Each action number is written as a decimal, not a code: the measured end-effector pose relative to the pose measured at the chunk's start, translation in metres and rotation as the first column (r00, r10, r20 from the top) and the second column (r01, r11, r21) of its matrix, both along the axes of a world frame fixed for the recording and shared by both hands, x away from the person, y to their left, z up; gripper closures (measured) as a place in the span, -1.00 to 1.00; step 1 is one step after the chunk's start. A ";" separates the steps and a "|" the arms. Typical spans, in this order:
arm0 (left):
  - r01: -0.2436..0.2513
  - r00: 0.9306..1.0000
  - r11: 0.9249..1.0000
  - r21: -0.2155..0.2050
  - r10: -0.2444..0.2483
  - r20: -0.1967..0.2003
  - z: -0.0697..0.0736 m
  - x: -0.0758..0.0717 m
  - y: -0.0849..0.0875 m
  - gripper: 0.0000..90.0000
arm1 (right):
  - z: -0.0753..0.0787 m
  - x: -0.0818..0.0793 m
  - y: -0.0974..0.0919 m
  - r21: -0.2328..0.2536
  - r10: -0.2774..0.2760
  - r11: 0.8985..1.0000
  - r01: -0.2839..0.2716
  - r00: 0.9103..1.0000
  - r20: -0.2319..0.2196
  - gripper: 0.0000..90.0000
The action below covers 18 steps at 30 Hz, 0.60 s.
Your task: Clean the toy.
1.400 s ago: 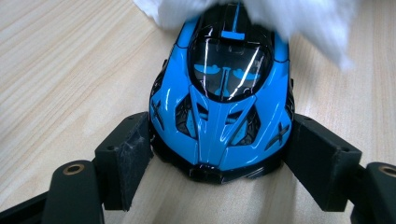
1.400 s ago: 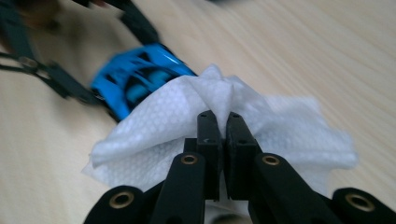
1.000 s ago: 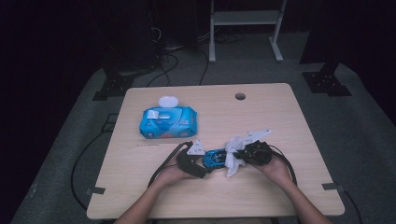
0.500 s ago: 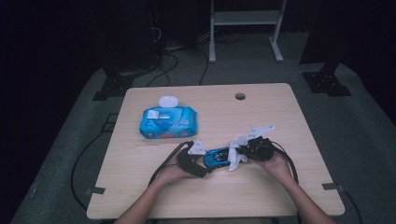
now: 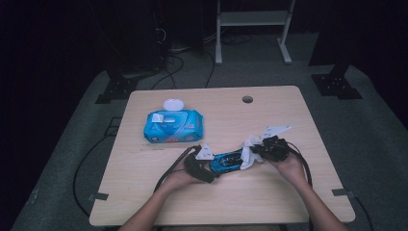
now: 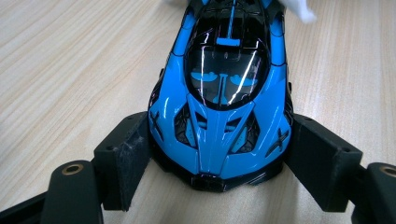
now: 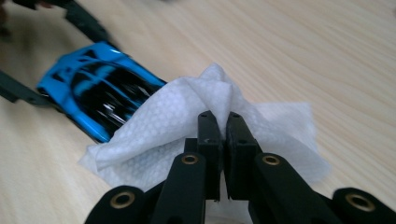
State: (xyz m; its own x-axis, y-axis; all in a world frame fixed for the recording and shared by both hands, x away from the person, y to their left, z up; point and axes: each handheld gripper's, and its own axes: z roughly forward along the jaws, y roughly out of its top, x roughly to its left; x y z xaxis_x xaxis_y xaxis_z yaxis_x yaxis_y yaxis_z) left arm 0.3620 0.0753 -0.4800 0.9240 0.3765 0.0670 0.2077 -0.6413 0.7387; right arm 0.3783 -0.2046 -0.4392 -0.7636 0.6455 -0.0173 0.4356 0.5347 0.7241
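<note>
Blue toy car (image 6: 219, 98) clamped in left hand-held gripper (image 6: 217, 158); right hand-held gripper (image 7: 223, 135), at 3 o'clock, pinched on white wipe (image 7: 177, 121).

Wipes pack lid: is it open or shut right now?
Open. In the high view the round white lid is flipped back past the far edge of the blue wipes pack, clear of the white label on top.

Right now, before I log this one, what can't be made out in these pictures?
- Toy car: its rear is cut off by the top edge in the left gripper view, and the wipe covers one end in the right gripper view.
- Wipes pack: label print too small to read in the high view.
- Left tongs: whether the pads press the car's sides is unclear.
</note>
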 end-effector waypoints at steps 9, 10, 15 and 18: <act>-0.005 0.999 1.000 -0.012 0.004 -0.038 -0.001 0.003 0.002 -0.41 | -0.003 0.001 0.002 -0.013 0.019 1.000 -0.019 1.000 -0.023 0.90; -0.006 0.999 1.000 -0.011 0.005 -0.034 0.000 0.002 0.002 -0.41 | -0.001 -0.002 0.001 -0.008 0.022 1.000 -0.023 0.999 -0.028 0.90; -0.002 1.000 1.000 0.007 0.002 -0.003 0.001 0.001 0.000 -0.48 | -0.006 -0.003 0.001 0.067 0.059 0.996 -0.056 0.997 -0.041 0.90; -0.005 1.000 1.000 -0.001 0.005 -0.001 0.001 0.002 -0.001 -0.56 | -0.008 -0.003 0.007 0.095 0.076 0.993 -0.071 0.996 -0.042 0.90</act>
State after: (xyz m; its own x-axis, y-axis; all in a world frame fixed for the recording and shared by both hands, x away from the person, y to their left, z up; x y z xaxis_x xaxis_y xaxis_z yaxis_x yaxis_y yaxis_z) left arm 0.3641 0.0746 -0.4795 0.9223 0.3810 0.0653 0.2118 -0.6394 0.7391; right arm 0.3754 -0.1981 -0.4474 -0.8076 0.5848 0.0756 0.4309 0.4976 0.7528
